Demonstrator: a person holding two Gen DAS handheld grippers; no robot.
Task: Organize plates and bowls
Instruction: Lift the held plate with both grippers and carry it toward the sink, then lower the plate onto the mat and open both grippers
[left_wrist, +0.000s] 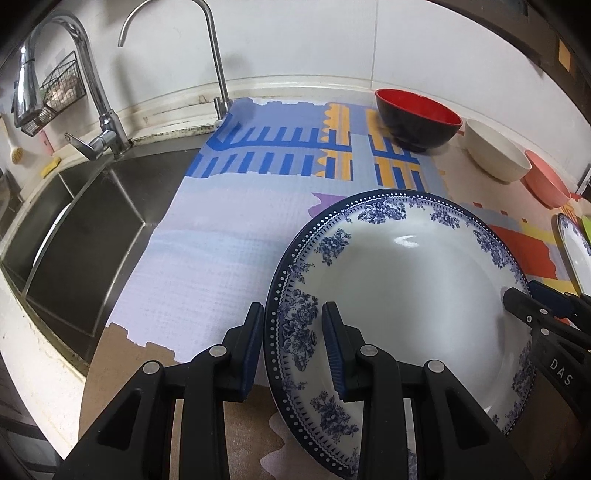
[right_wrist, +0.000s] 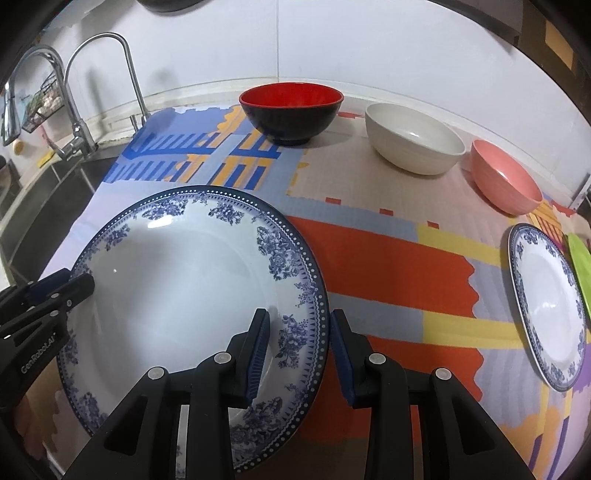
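Observation:
A large white plate with blue flower rim (left_wrist: 406, 280) (right_wrist: 184, 288) is held between both grippers, slightly tilted over the patterned mat. My left gripper (left_wrist: 293, 317) is shut on its left rim, and it also shows in the right wrist view as the left gripper (right_wrist: 75, 282). On the opposite rim my right gripper (right_wrist: 299, 321) is shut. A second matching plate (right_wrist: 550, 306) lies on the mat at the right. Along the back wall stand a red-and-black bowl (right_wrist: 291, 110), a white bowl (right_wrist: 413, 147) and a pink bowl (right_wrist: 506, 181).
A steel sink (left_wrist: 92, 236) with two faucets (left_wrist: 99, 122) lies left of the mat (left_wrist: 207, 251). A wire basket (left_wrist: 55, 92) hangs on the wall. A green item (right_wrist: 580, 266) lies beside the second plate at the right edge.

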